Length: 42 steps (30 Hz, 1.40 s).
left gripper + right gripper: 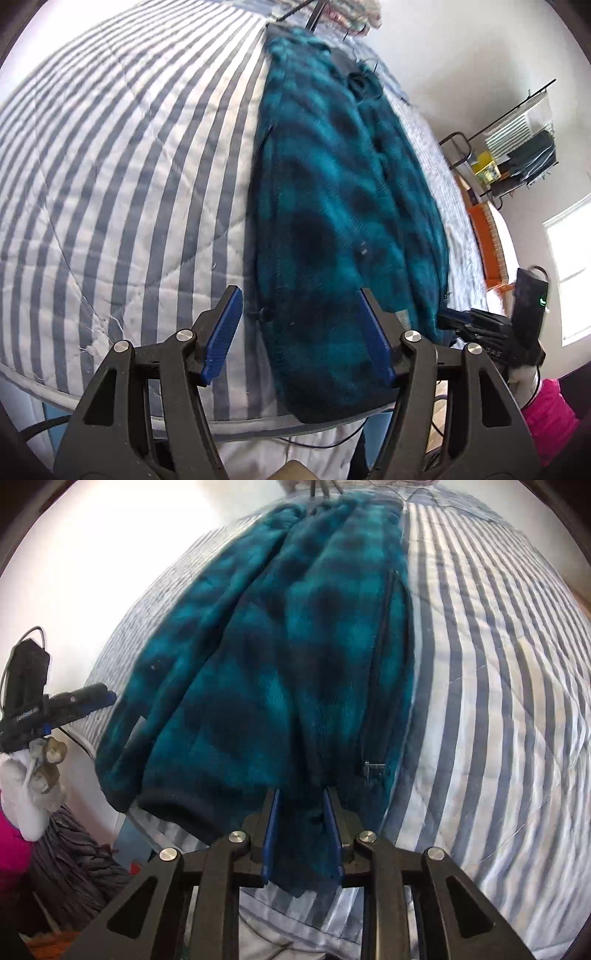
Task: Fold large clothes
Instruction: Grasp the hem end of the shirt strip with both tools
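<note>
Writing unreadable; right tool [301, 834] pinching teal fleece [280, 657] hem

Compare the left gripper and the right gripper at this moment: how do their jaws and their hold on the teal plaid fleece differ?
The left gripper has its jaws spread wide; the right gripper has them narrow. The left gripper's pads press on nothing, with the teal plaid fleece lying beyond and below them; the right gripper pinches a bunch of the fleece's hem. Both have blue pads on black fingers and point down at the near end of the fleece on the striped quilt.

One teal plaid fleece jacket [332, 206], one striped quilt [122, 177], two grippers [301, 332].
</note>
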{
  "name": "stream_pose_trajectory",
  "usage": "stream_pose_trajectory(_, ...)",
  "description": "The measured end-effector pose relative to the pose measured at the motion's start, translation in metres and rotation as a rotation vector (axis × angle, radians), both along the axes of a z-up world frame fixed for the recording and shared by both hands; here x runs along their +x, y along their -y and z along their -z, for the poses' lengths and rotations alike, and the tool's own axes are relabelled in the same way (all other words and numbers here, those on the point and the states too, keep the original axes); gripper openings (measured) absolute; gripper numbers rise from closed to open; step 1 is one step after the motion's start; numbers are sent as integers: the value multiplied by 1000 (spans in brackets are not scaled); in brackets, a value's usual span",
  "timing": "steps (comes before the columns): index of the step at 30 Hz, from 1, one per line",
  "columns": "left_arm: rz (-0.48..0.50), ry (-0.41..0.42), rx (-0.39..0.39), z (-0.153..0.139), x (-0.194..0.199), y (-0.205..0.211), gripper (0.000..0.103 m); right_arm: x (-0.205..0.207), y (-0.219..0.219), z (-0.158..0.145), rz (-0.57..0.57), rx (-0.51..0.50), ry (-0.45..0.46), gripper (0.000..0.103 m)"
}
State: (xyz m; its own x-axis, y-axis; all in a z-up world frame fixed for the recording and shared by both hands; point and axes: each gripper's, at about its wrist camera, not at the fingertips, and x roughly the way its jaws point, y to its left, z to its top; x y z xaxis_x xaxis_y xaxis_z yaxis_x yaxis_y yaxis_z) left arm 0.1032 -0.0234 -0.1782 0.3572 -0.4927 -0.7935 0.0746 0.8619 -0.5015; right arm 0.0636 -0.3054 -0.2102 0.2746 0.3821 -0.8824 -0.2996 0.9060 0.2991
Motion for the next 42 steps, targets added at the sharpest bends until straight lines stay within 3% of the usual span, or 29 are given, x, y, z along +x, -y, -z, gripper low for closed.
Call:
stream_pose_trajectory(3,37,8,33,6,-4,7,64,-3,2,-18,-8,44,17,27)
stream_pose_trajectory(5,43,5,23,9,-6,5,64,-8,6,-27,-10,88,39,27)
stream_pose_trajectory(7,33,2,-1,10,-6,0,64,-13,5,-36,-19,64,76,31)
stream_pose_trajectory(11,11,-40,-54,15,-6,-12,64,-21,12,-40,-21,53,107,62)
stream_pose_trajectory(12,4,-58,-79,16,-6,-15,64,-22,16,-40,-5,65,109,64)
stream_pose_trajectory(15,-11,-90,-147,21,-3,-19,65,-16,29,-35,49,127,62,64)
stream_pose_trajectory(20,16,-108,-211,28,0,-19,86,-6,43,-12,97,211,-36,65)
stream_pose_trajectory(27,17,-162,-250,26,-1,-23,85,2,30,10,36,299,-139,61)
stream_pose_trajectory(31,34,-218,-273,33,1,-18,62,7,30,12,29,371,-164,60)
stream_pose_trajectory(36,72,-223,-277,34,7,-11,57,12,37,21,22,431,-190,58)
stream_pose_trajectory(37,75,-227,-273,35,7,-10,50,12,40,22,23,447,-192,56)
stream_pose_trajectory(39,80,-249,-287,37,6,-12,40,11,45,20,26,482,-203,45)
stream_pose_trajectory(42,63,-280,-340,41,4,-14,37,10,55,16,14,556,-203,41)
